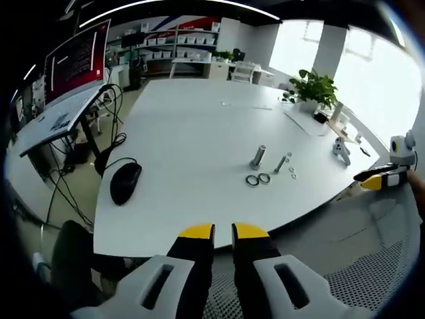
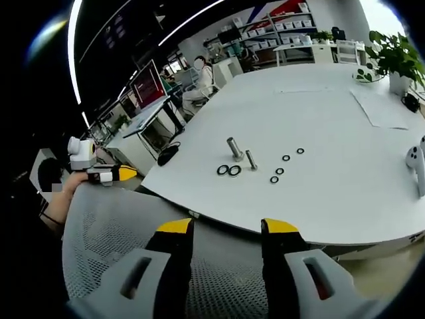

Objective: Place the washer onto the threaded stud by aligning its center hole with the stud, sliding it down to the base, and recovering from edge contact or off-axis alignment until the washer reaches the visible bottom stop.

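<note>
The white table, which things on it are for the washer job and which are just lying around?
For the job:
- threaded stud
- larger metal post
- two dark rings
- small washers

Just lying about:
- computer mouse
- potted plant
- sheet of paper
- white controller

We see a white worktop (image 1: 192, 133) carrying a black computer mouse (image 1: 125, 182), two dark rings (image 2: 228, 170) and a silver-grey threaded stud (image 2: 251, 159). Our left gripper (image 1: 223, 232) and right gripper (image 2: 227, 227) have black jaws tipped yellow on pale grey bodies. The potted plant (image 1: 313, 86) is green.
</note>
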A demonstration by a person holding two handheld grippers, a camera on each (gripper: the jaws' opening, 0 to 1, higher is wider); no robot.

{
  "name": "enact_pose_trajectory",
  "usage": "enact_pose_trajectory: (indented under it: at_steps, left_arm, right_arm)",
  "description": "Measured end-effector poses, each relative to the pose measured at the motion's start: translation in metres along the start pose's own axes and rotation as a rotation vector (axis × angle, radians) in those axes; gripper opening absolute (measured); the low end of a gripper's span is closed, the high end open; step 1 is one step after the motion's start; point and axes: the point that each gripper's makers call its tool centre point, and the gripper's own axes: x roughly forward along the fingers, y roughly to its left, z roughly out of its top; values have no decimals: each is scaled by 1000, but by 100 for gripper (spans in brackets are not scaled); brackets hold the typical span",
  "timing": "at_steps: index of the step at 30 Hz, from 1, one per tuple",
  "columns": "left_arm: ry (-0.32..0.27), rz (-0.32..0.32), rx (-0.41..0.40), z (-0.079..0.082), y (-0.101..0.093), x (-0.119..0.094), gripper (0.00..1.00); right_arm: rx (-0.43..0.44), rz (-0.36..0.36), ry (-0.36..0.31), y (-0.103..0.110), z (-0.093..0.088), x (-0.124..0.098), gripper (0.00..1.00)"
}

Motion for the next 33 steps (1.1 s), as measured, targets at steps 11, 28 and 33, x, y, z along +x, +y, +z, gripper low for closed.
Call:
enact_pose_trajectory:
  at_steps: [11, 28, 33]
  left_arm:
    - [-4, 8, 2, -1, 1, -1, 8]
    - [1, 25, 8, -2, 4, -2, 6]
    - [1, 29, 7, -2, 4, -2, 6]
  right_arm:
    - [-1, 0, -2, 0, 0, 0, 43]
    - [18, -1, -8, -1, 0, -1, 44]
    - [22, -6, -10, -1, -1, -1, 46]
